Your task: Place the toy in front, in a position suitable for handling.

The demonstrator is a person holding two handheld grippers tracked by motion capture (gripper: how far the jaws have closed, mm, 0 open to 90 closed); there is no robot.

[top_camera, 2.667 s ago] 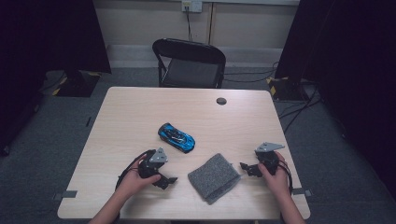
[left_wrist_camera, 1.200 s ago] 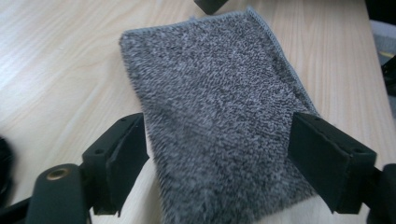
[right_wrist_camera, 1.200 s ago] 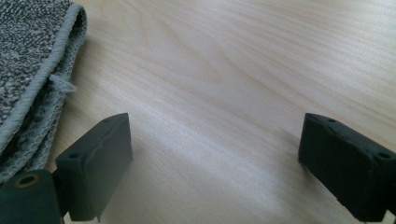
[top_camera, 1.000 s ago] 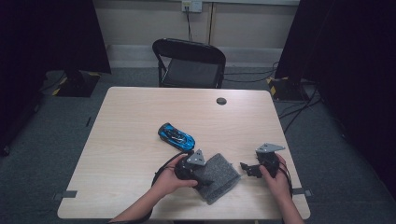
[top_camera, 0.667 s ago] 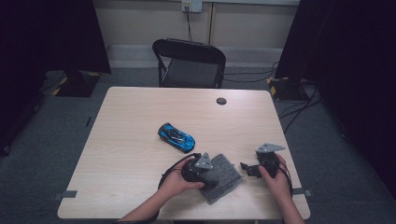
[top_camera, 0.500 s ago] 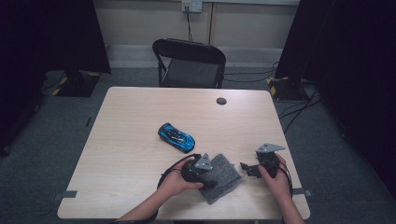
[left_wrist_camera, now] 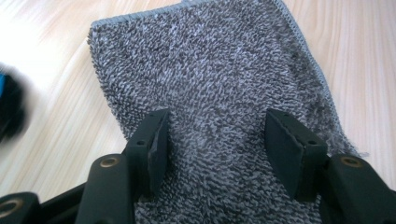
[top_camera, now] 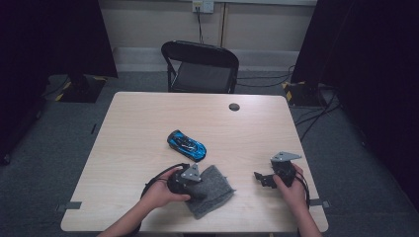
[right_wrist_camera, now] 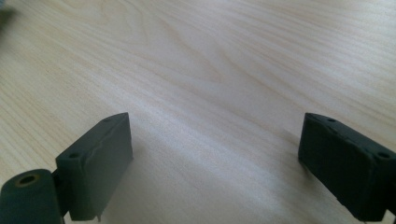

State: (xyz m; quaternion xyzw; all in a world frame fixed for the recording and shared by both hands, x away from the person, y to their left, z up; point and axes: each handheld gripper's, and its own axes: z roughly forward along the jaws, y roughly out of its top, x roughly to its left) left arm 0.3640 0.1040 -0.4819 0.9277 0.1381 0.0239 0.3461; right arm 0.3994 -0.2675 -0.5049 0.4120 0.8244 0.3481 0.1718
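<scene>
Left tongs sit low over the grey cloth, jaws part-way in after just closing, pile bunched between the pads but not visibly pinched. The cloth lies flat at the table's near edge, just beside the blue car. Risk: a shallow bite catches loose pile only, so the cloth slips free on lifting; a dragged cloth could nudge the car. Right tongs rest wide and empty on bare table.

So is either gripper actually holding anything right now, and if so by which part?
Nothing is gripped yet. The left gripper straddles the near part of the grey woolly cloth, its jaws apart after closing partway. The right gripper is open over bare table.
</scene>
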